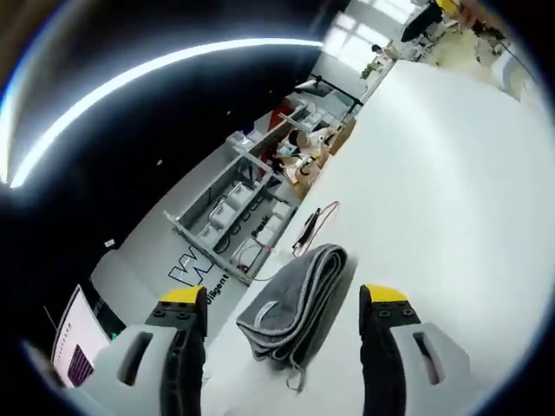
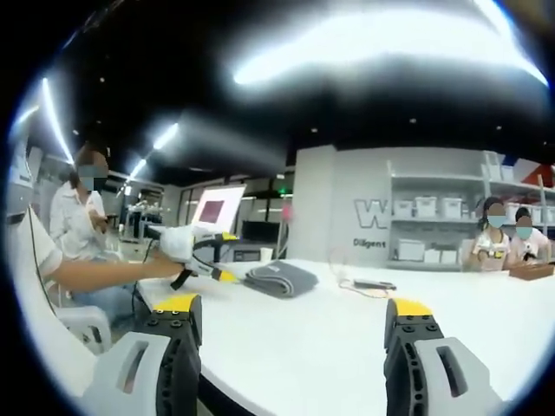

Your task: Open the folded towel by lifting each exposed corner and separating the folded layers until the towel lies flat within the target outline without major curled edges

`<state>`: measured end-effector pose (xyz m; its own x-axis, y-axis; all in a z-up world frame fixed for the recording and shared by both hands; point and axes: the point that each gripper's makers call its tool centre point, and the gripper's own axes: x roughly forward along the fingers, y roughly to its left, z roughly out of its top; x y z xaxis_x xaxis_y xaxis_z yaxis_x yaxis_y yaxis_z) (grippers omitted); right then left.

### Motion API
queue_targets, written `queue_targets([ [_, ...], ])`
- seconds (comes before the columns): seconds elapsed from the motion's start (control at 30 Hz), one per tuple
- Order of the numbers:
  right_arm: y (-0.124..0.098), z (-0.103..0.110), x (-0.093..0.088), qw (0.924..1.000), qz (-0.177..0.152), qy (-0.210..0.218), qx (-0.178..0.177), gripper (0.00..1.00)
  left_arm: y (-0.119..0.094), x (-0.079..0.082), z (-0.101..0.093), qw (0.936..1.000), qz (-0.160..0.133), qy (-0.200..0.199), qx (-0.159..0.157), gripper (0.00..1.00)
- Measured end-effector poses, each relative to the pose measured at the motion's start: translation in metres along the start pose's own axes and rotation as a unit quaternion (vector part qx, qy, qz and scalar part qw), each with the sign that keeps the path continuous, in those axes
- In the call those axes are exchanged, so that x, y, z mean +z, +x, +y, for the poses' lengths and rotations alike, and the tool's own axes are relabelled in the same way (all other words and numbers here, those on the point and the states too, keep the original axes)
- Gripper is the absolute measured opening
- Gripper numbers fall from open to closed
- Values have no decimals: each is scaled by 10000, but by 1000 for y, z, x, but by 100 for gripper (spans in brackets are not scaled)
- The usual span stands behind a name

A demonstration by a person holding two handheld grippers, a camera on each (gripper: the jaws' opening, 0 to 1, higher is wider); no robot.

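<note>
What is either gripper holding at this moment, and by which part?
Nothing. The left gripper is open before the folded towel; the right gripper is open over the white table.

Both views are lit from ceiling light strips point(image 2: 364, 43), which are blown out into smeared white glare. The white table point(image 1: 451, 173) is overexposed below them, nearly featureless. Strong fisheye bending is seen toward the edges. A soft shadow is cast beside the grey towel point(image 1: 295, 303) on the table.
</note>
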<state>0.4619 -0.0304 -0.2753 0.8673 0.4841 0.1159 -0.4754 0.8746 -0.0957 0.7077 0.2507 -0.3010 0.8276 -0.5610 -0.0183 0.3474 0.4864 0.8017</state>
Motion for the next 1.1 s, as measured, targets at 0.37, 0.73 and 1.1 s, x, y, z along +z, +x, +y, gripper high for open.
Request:
queue_targets([
  [0.37, -15, -15, 2, 9993, 5, 60, -364, 87, 27, 19, 12, 9967, -484, 575, 315, 49],
  [0.73, -15, -14, 0, 9992, -1, 46, -405, 91, 59, -20, 10, 9887, -271, 1467, 133, 44],
  [1.1, -22, -14, -4, 9987, -31, 381, -327, 90, 66, -19, -37, 9808, -171, 1825, -674, 26],
])
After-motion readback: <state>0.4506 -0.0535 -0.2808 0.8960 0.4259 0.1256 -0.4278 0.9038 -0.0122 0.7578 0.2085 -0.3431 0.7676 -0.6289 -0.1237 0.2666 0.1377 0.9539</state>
